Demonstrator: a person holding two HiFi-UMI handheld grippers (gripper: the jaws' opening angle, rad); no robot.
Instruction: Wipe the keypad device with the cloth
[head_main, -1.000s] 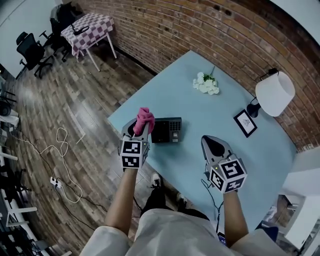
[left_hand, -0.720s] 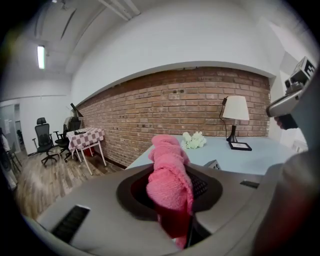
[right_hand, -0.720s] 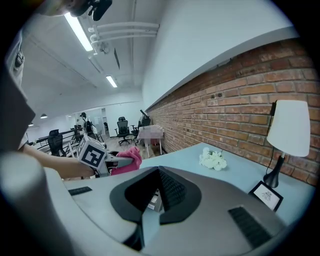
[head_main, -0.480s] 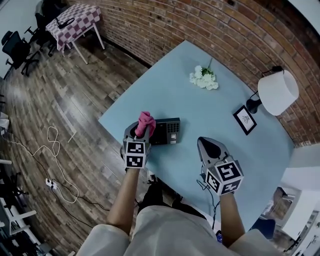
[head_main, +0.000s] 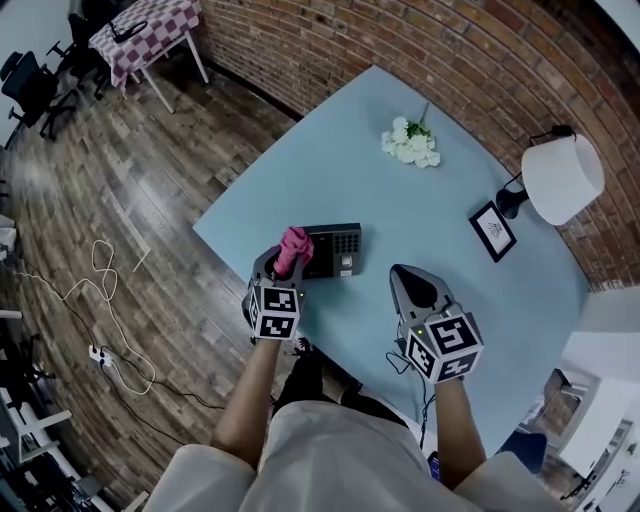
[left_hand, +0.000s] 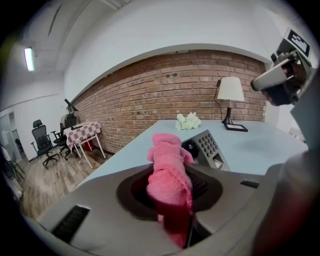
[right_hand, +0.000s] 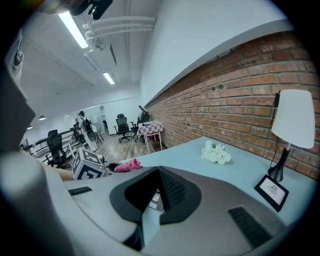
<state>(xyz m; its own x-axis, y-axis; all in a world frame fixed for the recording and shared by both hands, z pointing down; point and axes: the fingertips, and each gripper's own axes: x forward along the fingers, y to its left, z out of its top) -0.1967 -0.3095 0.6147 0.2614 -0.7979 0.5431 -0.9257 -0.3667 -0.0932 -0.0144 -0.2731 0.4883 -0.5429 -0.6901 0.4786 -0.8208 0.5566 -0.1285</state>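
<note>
The dark keypad device lies flat near the front left edge of the light blue table. My left gripper is shut on a bunched pink cloth, which hangs over the device's left end. In the left gripper view the cloth sticks up between the jaws, with the keypad device just beyond it. My right gripper hovers to the right of the device, shut with nothing in it. In the right gripper view its jaws meet at the tips, and the cloth shows to the left.
White flowers lie at the back of the table. A small picture frame and a white-shaded lamp stand at the right by the brick wall. On the wooden floor are a checkered table, office chairs and a loose cable.
My left gripper has carried the cloth a little nearer, so that it now overlaps the keypad device's left end. The right gripper has kept its place beside the device.
</note>
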